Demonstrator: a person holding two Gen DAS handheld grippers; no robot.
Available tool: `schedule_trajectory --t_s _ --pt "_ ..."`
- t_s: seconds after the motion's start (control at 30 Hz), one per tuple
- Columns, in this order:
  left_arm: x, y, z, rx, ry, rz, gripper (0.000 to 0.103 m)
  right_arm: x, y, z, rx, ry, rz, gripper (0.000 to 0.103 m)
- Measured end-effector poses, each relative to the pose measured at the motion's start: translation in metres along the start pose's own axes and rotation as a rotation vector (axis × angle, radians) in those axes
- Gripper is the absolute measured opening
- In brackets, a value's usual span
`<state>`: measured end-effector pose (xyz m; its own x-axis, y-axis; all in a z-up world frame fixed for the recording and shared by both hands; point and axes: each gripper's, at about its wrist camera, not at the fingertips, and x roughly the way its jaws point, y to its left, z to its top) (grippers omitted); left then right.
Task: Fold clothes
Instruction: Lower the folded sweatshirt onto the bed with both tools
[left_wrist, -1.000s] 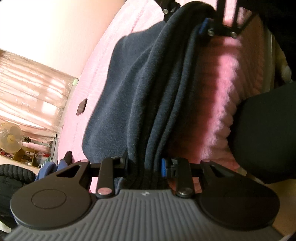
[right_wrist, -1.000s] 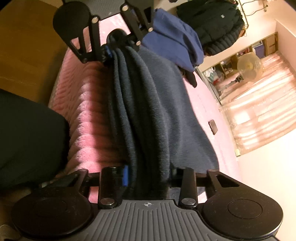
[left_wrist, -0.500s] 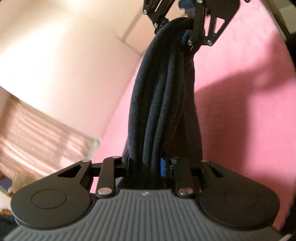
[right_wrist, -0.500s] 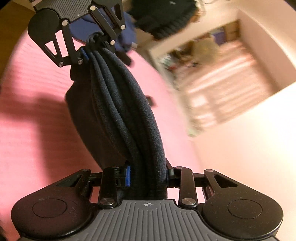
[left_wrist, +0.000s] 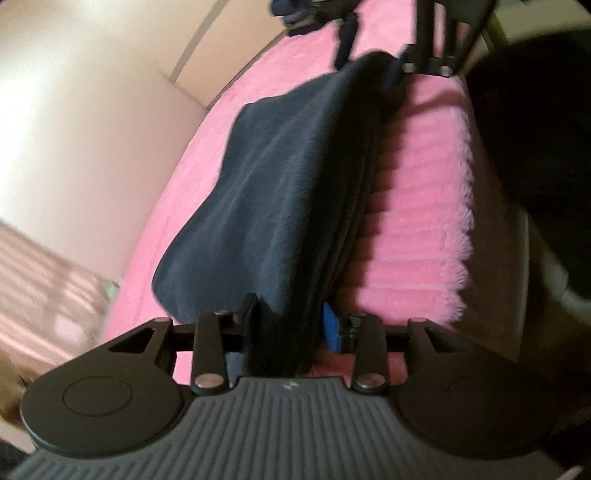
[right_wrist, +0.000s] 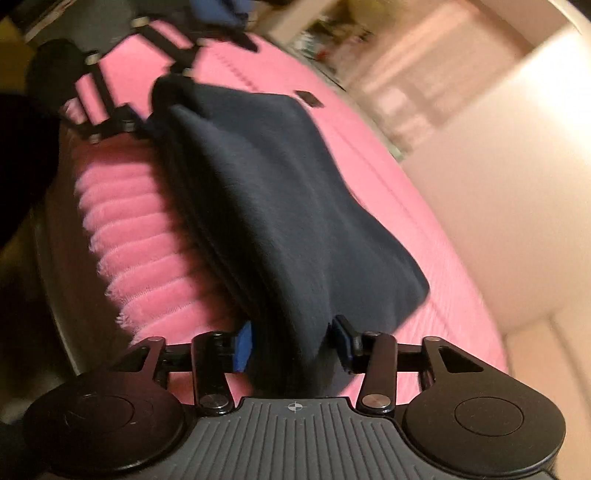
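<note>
Both ends were pinched: the left gripper and the right gripper each had fingers clamped on the folded navy garment, which lay stretched between them on the pink bed.

Two sets of black tongs are being shown. On the left tongs, a grey ribbed housing is being seen at the bottom, flanked by two round black discs, each marked with an embossed circle. Black link arms are being fixed by silver screws, and triangular cut-outs are being seen in the outer plates. A blue pad is being carried on one finger. The right tongs are being shown with the same build: a darker ribbed housing bearing a small crosshair mark, silver screws, and blue pads on both fingers.
</note>
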<state>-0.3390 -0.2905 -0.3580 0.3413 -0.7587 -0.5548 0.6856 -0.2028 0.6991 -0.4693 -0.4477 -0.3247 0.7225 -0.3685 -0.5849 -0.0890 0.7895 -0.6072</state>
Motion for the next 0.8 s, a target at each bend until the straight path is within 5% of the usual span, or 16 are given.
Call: schedule_trajectory --t_s 0.17,0.3,0.53,0.8 --pt "-0.045 0.039 -0.005 -0.292 -0.068 -0.056 0.033 -0.052 -0.018 -0.032 0.226 -0.007 0.020 0.047" --pt "-0.058 0.071 0.008 -0.482 -0.103 -0.012 0.033 -0.092 -0.051 -0.058 0.591 -0.108 0.080 0.047" --pt "0.011 0.120 0.018 -0.620 -0.048 -0.091 0.028 -0.041 -0.104 -0.037 0.834 -0.157 0.184 0.047" --pt "0.070 0.141 -0.005 -0.782 0.048 -0.224 0.026 0.042 -0.142 -0.032 0.904 -0.023 0.268 0.047"
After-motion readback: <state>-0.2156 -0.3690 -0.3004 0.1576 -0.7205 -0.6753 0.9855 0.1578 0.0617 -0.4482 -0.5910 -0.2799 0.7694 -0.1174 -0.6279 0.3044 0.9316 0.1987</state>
